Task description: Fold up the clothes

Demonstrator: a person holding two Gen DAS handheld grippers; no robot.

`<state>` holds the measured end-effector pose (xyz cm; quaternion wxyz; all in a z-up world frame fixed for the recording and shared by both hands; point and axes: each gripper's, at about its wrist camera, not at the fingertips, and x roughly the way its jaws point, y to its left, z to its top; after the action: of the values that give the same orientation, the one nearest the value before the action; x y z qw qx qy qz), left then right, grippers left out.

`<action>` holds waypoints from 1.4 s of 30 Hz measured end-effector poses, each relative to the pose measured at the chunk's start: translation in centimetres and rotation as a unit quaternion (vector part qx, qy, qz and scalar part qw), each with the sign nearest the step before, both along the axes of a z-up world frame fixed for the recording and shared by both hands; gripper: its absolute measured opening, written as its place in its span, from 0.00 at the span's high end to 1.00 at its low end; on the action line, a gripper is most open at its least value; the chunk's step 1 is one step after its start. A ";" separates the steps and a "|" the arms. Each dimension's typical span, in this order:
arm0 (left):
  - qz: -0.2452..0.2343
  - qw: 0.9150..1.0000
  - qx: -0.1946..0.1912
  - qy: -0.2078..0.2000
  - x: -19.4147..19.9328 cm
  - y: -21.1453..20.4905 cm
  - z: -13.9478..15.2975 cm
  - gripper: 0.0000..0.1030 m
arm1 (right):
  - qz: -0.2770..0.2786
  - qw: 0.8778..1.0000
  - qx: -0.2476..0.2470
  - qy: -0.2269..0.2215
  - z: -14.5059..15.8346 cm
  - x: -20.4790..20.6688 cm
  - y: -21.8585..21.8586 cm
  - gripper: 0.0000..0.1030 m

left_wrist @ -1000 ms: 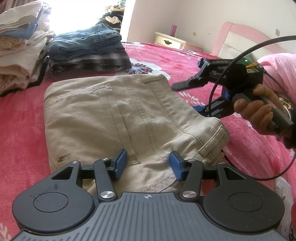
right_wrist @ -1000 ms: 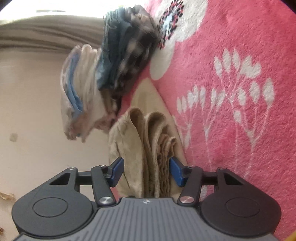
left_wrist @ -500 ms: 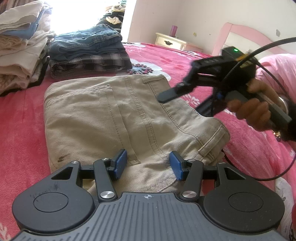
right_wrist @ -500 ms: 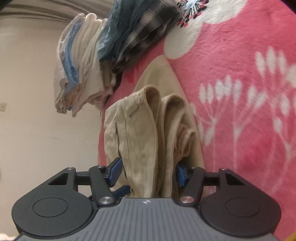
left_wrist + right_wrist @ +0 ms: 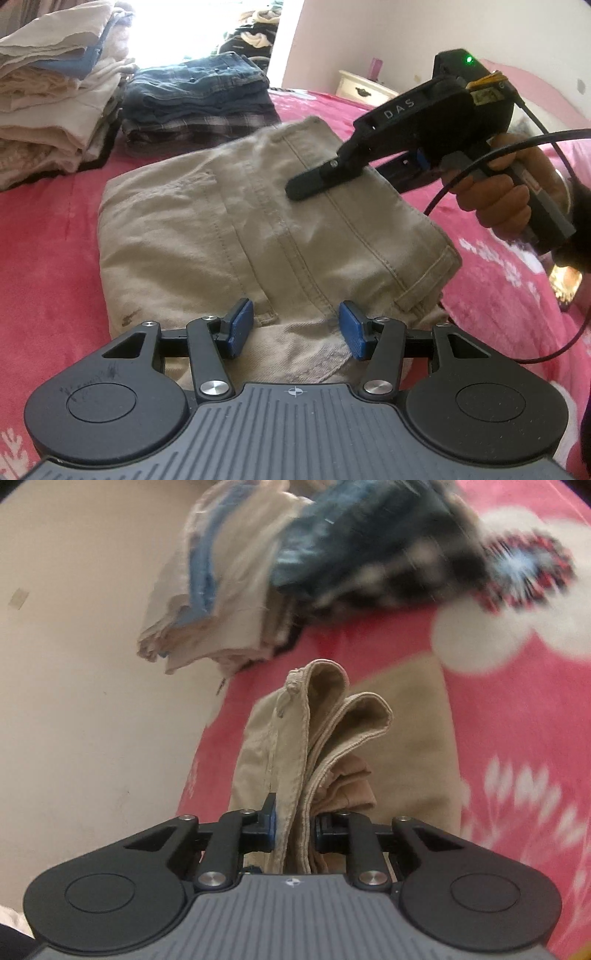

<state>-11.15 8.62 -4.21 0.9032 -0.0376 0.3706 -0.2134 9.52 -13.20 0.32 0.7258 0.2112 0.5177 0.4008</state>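
I hold two grippers over khaki trousers (image 5: 258,229) that lie folded into a thick rectangle on the pink bedspread (image 5: 44,258). My right gripper (image 5: 293,821) is clamped on the stacked layers at the right edge of the trousers; the right wrist view shows several folds pinched between its pads, with the free edges standing beyond them. My left gripper (image 5: 291,328) has its pads apart, hovering at the near edge with cloth between and below them but not gripped. Judged step: handling an already folded bundle, either a further fold or a lift toward the stacks. On the far left stand a pale stack (image 5: 48,110) and a denim and plaid stack (image 5: 199,99), both folded. The next move calls for the left pads to close on the near edge, taking all layers, so that the bundle does not open when moved; a grip from the right alone would let the left side sag. Readable writing: "DAS" in white on the right gripper body. No other label is legible.
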 end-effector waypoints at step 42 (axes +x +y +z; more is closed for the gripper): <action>-0.029 0.994 0.055 -0.092 -2.8 -1.5 -0.9 0.50 | 0.069 0.949 -0.189 -0.243 -0.6 -12.0 1.4 0.87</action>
<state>-13.96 7.09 -5.12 0.9275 0.0429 0.2981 -0.2213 -2.45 -11.79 -0.30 0.8266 -0.0696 0.4052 0.3844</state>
